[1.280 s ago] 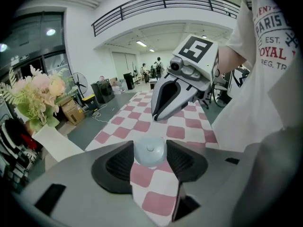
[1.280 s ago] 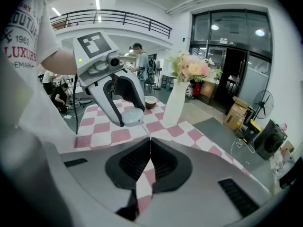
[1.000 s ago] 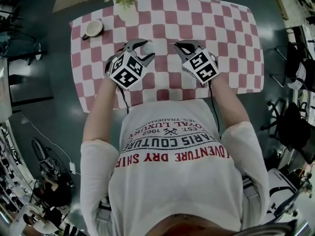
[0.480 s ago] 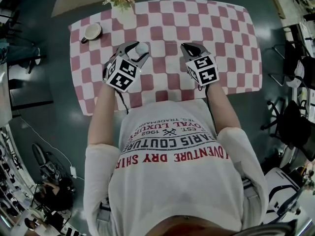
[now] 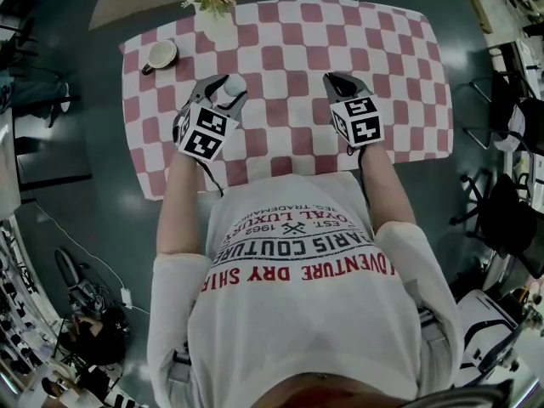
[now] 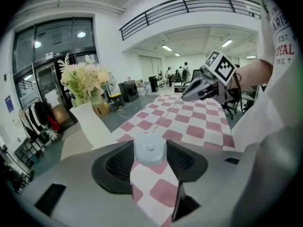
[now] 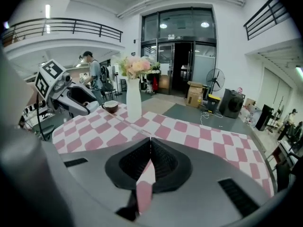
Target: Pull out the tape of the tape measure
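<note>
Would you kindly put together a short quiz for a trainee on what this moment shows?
1. Fill in: seen from the person, the vase of flowers stands at the table's ___ edge.
2. True or false: the left gripper holds the tape measure between its fingers.
3. The right gripper's fingers are: A) wide apart, B) together, C) around the vase.
Key: 1 far; 2 true; 3 B.

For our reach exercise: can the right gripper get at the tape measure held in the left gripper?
Probably yes: only bare tablecloth lies between the right gripper and the tape measure held by the left gripper. The right one's fingers are shut, though.
</note>
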Action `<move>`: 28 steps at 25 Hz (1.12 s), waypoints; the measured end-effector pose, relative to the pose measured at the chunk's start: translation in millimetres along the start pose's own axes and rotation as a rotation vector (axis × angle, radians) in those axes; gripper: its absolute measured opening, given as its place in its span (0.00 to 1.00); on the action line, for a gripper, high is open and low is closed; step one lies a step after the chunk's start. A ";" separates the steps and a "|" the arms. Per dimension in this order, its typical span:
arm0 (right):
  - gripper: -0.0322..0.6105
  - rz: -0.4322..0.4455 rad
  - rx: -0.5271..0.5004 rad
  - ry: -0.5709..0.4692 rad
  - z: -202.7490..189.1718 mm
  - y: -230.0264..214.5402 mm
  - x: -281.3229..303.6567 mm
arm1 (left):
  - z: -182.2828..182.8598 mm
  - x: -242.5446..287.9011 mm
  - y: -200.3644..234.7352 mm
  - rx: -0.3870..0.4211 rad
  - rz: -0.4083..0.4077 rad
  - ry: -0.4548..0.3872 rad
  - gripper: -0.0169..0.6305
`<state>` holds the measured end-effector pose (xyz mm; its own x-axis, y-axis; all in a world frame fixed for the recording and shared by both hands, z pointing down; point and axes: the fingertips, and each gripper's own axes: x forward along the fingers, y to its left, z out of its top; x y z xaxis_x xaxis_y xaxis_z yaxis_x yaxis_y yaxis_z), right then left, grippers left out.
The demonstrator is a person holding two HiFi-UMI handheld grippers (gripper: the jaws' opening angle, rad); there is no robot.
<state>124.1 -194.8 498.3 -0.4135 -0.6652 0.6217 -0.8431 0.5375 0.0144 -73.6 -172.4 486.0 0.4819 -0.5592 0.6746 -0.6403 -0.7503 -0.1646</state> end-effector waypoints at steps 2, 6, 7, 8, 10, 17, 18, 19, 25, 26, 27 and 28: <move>0.10 -0.010 0.024 0.004 -2.9 -9.8 -2.5 | -8.6 -3.7 9.0 -0.022 0.021 0.006 0.38; 0.10 0.000 0.008 -0.002 -2.3 -9.8 -2.7 | -14.7 -9.8 18.5 -0.058 0.033 -0.004 0.38; 0.10 -0.003 0.011 -0.006 -2.0 -9.6 -1.9 | -14.8 -10.4 19.6 -0.057 0.040 0.001 0.38; 0.10 -0.008 0.017 -0.009 -1.7 -10.2 -1.1 | -13.7 -10.7 20.5 -0.059 0.046 0.003 0.38; 0.10 -0.022 0.024 -0.010 -1.2 -13.2 1.3 | -9.9 -11.5 21.7 -0.065 0.054 -0.002 0.38; 0.10 -0.118 0.068 0.018 -7.6 -42.0 3.7 | -24.2 -16.3 34.5 -0.078 0.106 0.036 0.38; 0.10 -0.113 0.076 0.015 -8.0 -44.2 2.5 | -26.7 -18.6 38.3 -0.095 0.110 0.028 0.38; 0.10 -0.104 0.075 0.011 -7.5 -44.3 1.8 | -28.4 -20.5 41.0 -0.113 0.110 0.019 0.38; 0.10 -0.096 0.066 0.003 -5.4 -40.8 5.3 | -31.7 -22.2 47.8 -0.125 0.128 0.021 0.38; 0.10 -0.099 0.063 0.003 -5.5 -42.0 5.1 | -31.4 -22.4 47.2 -0.129 0.123 0.018 0.38; 0.10 -0.101 0.059 0.004 -5.6 -43.3 4.7 | -31.3 -22.4 45.9 -0.130 0.116 0.016 0.38; 0.10 -0.104 0.056 0.005 -5.7 -44.9 4.0 | -31.2 -22.2 44.4 -0.129 0.110 0.016 0.38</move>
<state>162.3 -218.7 504.6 -0.3213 -0.7135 0.6227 -0.8993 0.4358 0.0354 -131.4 -182.3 486.2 0.3953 -0.6290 0.6694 -0.7608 -0.6326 -0.1452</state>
